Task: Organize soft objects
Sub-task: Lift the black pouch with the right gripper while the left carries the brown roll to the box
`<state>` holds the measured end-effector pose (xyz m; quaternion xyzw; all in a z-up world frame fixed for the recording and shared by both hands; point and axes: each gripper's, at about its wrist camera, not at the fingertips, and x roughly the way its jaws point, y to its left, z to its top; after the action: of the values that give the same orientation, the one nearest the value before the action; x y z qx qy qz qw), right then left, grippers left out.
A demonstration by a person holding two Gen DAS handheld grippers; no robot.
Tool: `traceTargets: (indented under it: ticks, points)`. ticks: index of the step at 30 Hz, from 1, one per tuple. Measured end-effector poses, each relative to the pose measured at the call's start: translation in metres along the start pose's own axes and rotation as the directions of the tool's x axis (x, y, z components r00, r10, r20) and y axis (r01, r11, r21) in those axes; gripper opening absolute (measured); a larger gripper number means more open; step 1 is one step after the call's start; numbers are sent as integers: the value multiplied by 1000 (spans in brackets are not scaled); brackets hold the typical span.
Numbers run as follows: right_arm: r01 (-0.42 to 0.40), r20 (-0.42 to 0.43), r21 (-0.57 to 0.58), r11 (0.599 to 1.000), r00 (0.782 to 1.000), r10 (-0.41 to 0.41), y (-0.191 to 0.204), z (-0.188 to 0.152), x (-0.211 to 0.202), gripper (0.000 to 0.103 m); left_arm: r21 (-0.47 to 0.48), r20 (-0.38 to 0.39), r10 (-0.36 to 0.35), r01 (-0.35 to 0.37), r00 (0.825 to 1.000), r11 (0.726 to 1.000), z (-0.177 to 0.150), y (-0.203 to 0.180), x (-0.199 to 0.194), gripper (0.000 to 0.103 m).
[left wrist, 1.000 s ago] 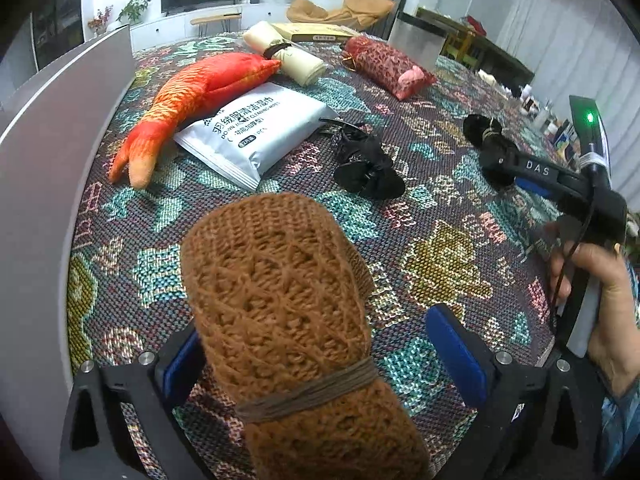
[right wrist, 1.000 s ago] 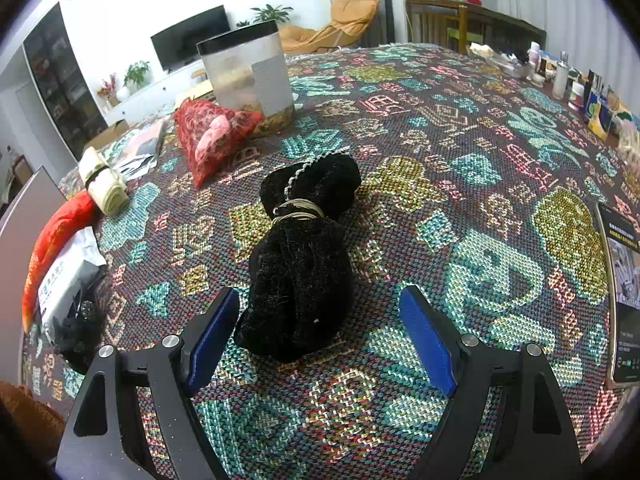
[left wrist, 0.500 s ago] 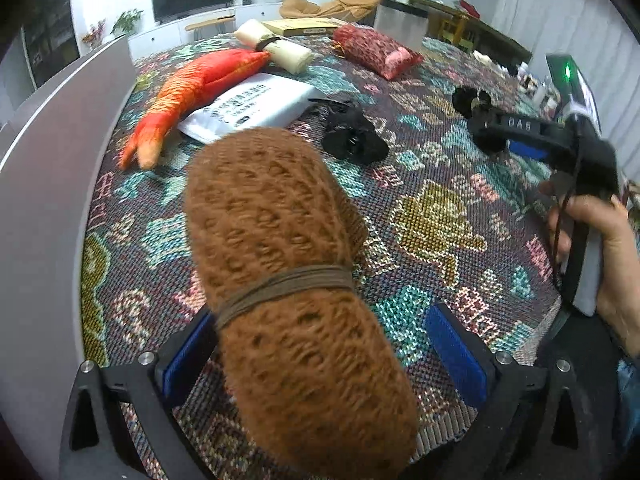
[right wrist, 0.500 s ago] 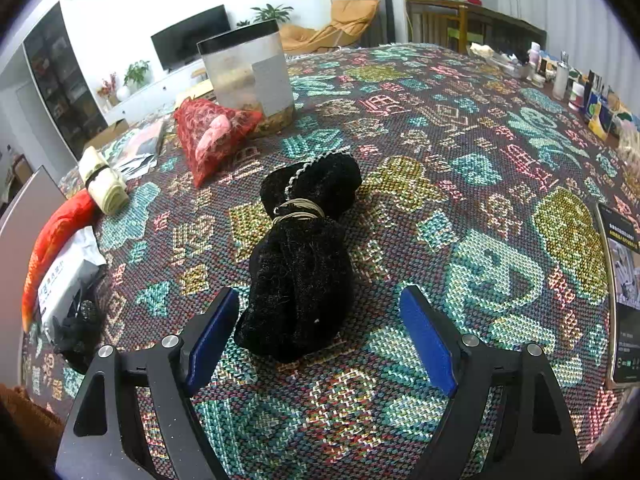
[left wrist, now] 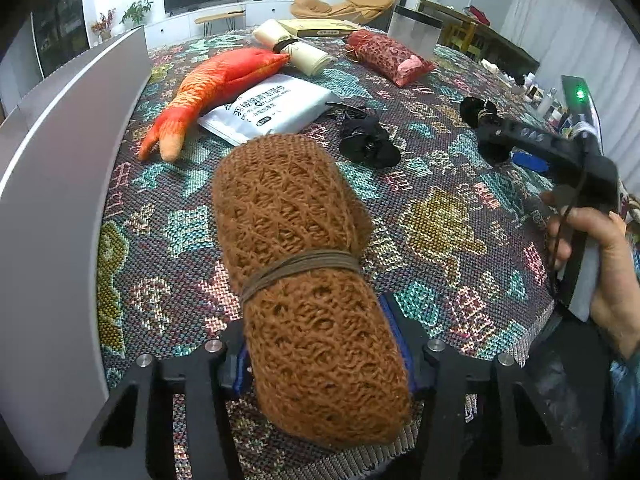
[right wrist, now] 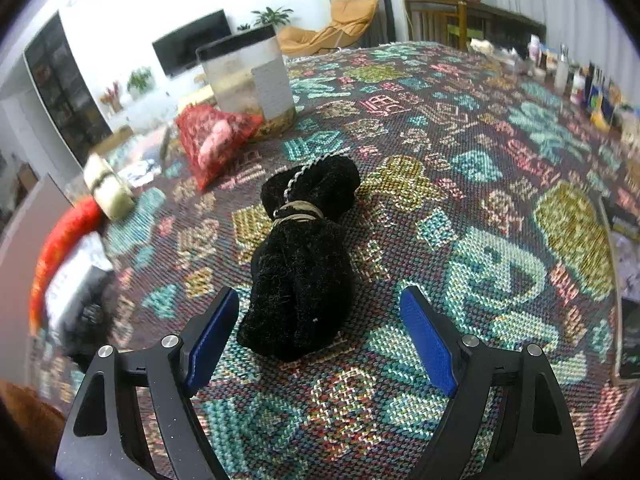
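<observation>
Between your left hand-held gripper [left wrist: 322, 354] pads sits the brown knitted roll [left wrist: 308, 280], jaws just closed on it; your right hand-held gripper [right wrist: 320, 338] gapes around the black bundle [right wrist: 302, 268] lying on the table [right wrist: 460, 184].

A rust-brown knitted roll [left wrist: 308, 280] with an open diamond stitch, tied by an olive-brown band [left wrist: 300, 270]. The desk cloth [left wrist: 440, 220] is dark woven fabric with teal, mustard, pink and cream motifs. A plush fish [left wrist: 216, 88] is bright orange-red, paler at the tail. A flat packet [left wrist: 268, 108] is white with dark print. A cream roll [left wrist: 292, 46] has a dark band. A mesh pouch [left wrist: 388, 60] is red with pink inside. A fuzzy bundle [right wrist: 304, 256] is black, tied with a tan band. Gripper pads [right wrist: 428, 340] are blue on black frames.
</observation>
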<state>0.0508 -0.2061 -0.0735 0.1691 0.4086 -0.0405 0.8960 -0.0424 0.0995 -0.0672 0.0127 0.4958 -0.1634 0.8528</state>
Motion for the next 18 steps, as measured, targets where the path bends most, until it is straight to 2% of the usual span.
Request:
traceTargets:
  ticks: [1,3,8,11,12,13,14,15,18]
  points:
    - [-60,-9,49,997,998,61,-10,1,-4,85,-4,7,-9,9,1000,1000,0,1,-2,51]
    - [-92,-49,75,993,994,95,-16,6,-5,84,-20,20,-24,24,1000,1000,0,4,-6,51]
    - [-43,-203,-99,994,979,22,6,20,6,84,-51,63,-49,52,997,997,7,9,-18,51]
    - [-23,-189,-181,983,982,-11,19,25,10,82,-50,83,-48,52,995,997,14,11,-25,51]
    - [-19,-186,-203,979,982,-20,22,28,12,60,-53,87,-49,53,995,997,15,11,-26,51]
    - [-14,-225,-232,973,974,-39,23,30,20,19,-59,90,-51,56,995,997,17,13,-28,51]
    - [-1,-267,-247,969,961,-67,22,35,29,20,-63,91,-53,59,994,996,19,14,-29,51]
    - [-12,-278,-244,970,959,-59,20,41,31,20,-68,91,-55,61,994,996,21,16,-30,51]
    - [47,-231,-267,963,967,-111,7,78,33,20,-83,109,-55,64,993,995,26,21,-37,51]
